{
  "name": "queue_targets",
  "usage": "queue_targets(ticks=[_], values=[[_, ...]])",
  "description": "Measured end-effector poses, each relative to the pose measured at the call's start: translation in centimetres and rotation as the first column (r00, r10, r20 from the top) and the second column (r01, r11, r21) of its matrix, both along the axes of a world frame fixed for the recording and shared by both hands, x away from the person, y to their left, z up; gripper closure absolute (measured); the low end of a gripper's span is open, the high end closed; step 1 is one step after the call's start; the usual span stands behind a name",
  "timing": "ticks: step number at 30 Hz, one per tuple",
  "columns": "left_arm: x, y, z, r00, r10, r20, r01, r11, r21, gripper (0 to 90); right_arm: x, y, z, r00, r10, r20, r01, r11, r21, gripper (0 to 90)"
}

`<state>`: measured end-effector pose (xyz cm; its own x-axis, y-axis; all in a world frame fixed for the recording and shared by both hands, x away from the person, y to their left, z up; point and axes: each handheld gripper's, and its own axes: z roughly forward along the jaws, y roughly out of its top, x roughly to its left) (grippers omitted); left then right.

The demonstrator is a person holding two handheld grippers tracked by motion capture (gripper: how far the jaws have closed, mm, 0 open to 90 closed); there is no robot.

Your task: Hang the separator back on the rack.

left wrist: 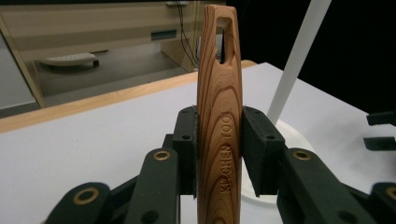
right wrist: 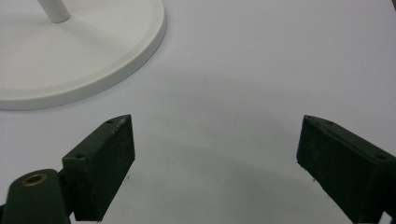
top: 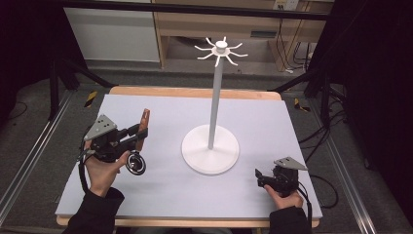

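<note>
Left gripper (top: 138, 134) fingers clamped on brown wooden utensil handle (left wrist: 219, 116). Right gripper (right wrist: 215, 163) fingers apart over white bench (top: 160, 195), beside white round-based hook stand (top: 211, 146).

Each of the two hand-held black tongs, left (top: 140, 130) and right (top: 258, 176), carries a grey three-cornered plate with dark dots on top and trails a black cable. The jaws are matte black rectangular blocks with small screw holes, mounted on black link arms with brass-coloured pivot bushings. The person wears dark long sleeves (top: 97, 214).
</note>
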<state>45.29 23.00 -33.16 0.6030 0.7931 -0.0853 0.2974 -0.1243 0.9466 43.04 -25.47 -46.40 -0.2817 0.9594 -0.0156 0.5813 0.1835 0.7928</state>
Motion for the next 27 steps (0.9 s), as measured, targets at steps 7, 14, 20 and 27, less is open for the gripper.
queue_targets(ticks=[7, 14, 20, 27], values=[[0.6, -0.3, 1.2, 0.9997, 0.003, 0.025, -0.002, 0.9997, -0.024, 68.0, 0.2, 0.0, 0.0, 1.0, 0.002, 0.0, -0.002, 1.0, -0.003, 11.8], [0.7, -1.0, 2.7, 0.9985, -0.008, 0.055, 0.01, 0.9993, -0.036, 68.0, 0.2, 0.1, 0.1, 1.0, 0.0, 0.002, 0.0, 1.0, -0.004, 11.8], [0.6, -1.7, 4.2, 0.996, -0.018, 0.087, 0.022, 0.9989, -0.041, 68.0, 0.2, 0.0, 0.1, 1.0, -0.003, -0.001, 0.003, 1.0, -0.004, 11.8], [0.4, -2.6, 5.8, 0.9923, -0.037, 0.118, 0.044, 0.9977, -0.053, 68.0, 0.1, 0.1, 0.1, 1.0, -0.003, -0.003, 0.003, 1.0, -0.004, 11.8]])
